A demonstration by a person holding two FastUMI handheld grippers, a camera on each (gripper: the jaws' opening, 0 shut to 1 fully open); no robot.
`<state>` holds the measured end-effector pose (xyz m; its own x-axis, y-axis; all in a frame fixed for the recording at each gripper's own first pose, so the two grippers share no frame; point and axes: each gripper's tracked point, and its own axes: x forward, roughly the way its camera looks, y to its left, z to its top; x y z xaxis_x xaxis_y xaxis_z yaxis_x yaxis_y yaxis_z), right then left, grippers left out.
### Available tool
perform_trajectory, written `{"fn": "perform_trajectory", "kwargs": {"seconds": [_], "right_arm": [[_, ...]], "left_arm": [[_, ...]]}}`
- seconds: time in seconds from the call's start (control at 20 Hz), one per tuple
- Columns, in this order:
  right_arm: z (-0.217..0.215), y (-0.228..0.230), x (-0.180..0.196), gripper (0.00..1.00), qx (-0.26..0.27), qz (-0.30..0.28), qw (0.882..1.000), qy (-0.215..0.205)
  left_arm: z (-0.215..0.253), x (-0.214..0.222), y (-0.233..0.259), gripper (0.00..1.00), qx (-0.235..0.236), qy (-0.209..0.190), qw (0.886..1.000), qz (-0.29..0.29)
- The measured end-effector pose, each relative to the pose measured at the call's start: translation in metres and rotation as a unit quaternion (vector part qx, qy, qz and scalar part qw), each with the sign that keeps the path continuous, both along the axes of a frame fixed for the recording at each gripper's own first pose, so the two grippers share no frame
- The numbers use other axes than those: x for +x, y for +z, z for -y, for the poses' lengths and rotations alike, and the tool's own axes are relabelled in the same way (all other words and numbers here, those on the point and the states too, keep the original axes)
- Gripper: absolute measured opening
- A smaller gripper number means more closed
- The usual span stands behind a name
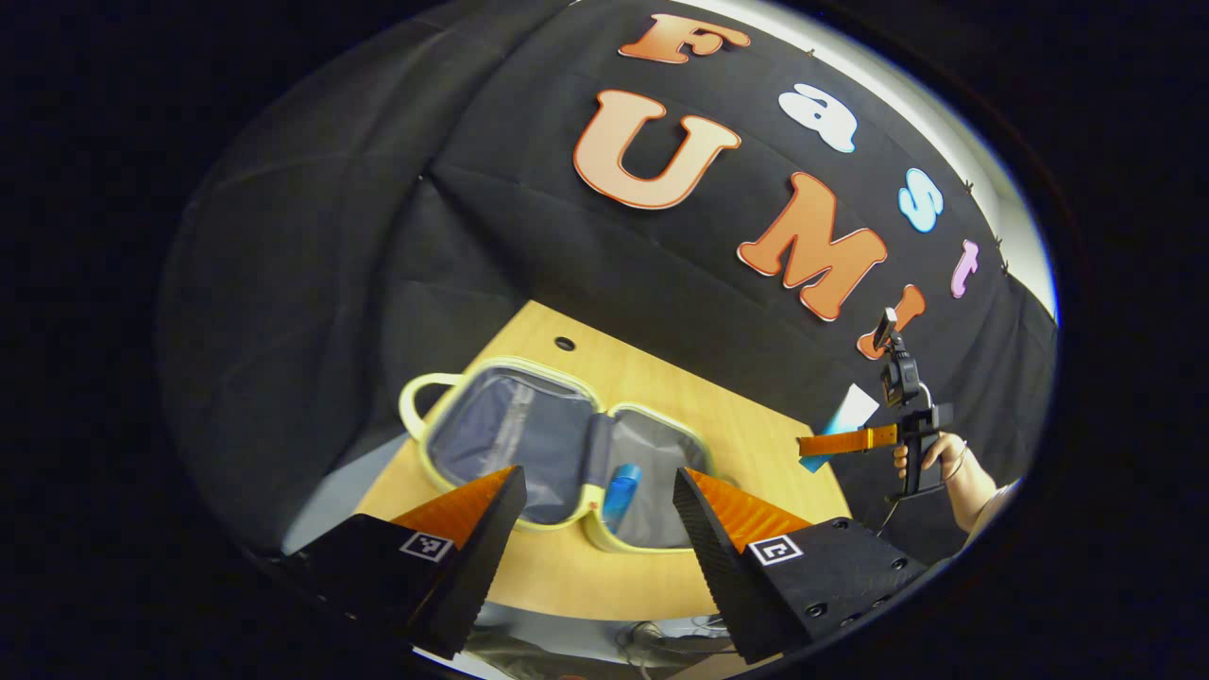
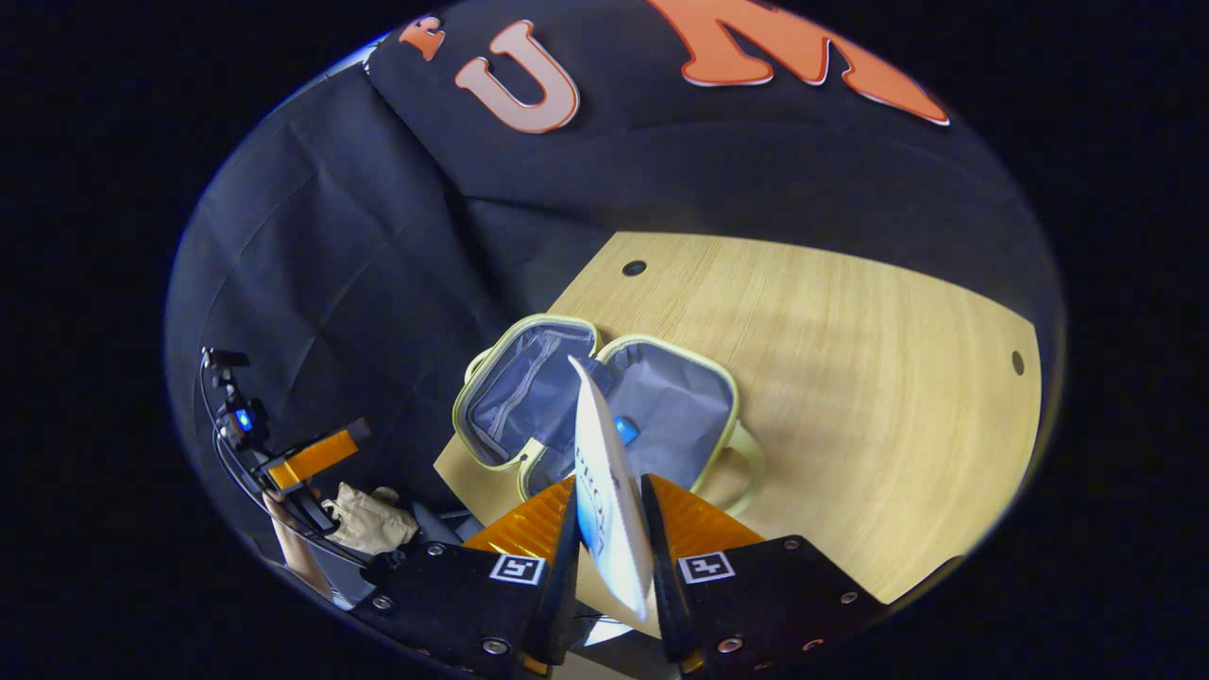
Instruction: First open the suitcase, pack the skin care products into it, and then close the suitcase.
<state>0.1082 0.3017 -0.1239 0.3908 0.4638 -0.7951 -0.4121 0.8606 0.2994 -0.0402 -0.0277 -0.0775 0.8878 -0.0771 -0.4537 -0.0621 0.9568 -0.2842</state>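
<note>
Between right hand-held gripper [image 2: 609, 529] fingers, white tube [image 2: 604, 491]; beyond, open suitcase [image 2: 604, 397].

Suitcase [image 1: 567, 453] lies open flat on the table [image 1: 746, 425], dead ahead of the left gripper [image 1: 597, 491] – its two halves sit between and just past the spread fingertips. A bottle [image 1: 621, 496] lies in the half nearer the right-hand finger. Off past that finger, well apart, the right gripper [image 1: 812, 446] hangs beyond the table edge. From the right gripper view, a tube [image 2: 604, 501] stands pinched between the fingers, suitcase straight ahead behind it.
</note>
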Motion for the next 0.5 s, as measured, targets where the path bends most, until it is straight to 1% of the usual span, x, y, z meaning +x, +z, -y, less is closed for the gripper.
{"fn": "perform_trajectory", "kwargs": {"seconds": [0.05, 0.15, 0.2, 0.3, 0.35, 0.4, 0.45, 0.5], "right_arm": [[-0.003, -0.011, -0.003, 0.37, -0.006, -0.022, 1.0, -0.002], [-0.016, -0.043, -0.009, 0.37, -0.009, -0.077, 0.997, -0.009], [-0.024, -0.062, -0.012, 0.37, -0.011, -0.099, 0.995, -0.013], [-0.031, -0.098, -0.013, 0.37, -0.025, -0.127, 0.991, -0.02], [-0.033, -0.111, -0.015, 0.37, -0.029, -0.137, 0.99, -0.022], [-0.038, -0.123, -0.015, 0.37, -0.029, -0.147, 0.988, -0.025], [-0.041, -0.133, -0.015, 0.38, -0.028, -0.158, 0.986, -0.033], [-0.045, -0.142, -0.013, 0.38, -0.025, -0.171, 0.984, -0.045]], "left_arm": [[-0.013, -0.018, 0.008, 0.97, 0.014, 0.009, 1.0, 0.001], [-0.026, -0.035, 0.011, 0.97, 0.026, 0.027, 0.999, 0.008], [-0.028, -0.038, 0.004, 0.97, 0.025, 0.036, 0.999, 0.012], [-0.037, -0.052, -0.007, 0.97, 0.015, 0.05, 0.999, 0.009], [-0.042, -0.058, -0.012, 0.97, 0.011, 0.056, 0.998, 0.005], [-0.048, -0.064, -0.019, 0.94, 0.008, 0.064, 0.998, -0.001], [-0.053, -0.069, -0.024, 0.94, 0.005, 0.072, 0.997, -0.008], [-0.059, -0.074, -0.029, 0.97, 0.001, 0.08, 0.997, -0.014]]}}
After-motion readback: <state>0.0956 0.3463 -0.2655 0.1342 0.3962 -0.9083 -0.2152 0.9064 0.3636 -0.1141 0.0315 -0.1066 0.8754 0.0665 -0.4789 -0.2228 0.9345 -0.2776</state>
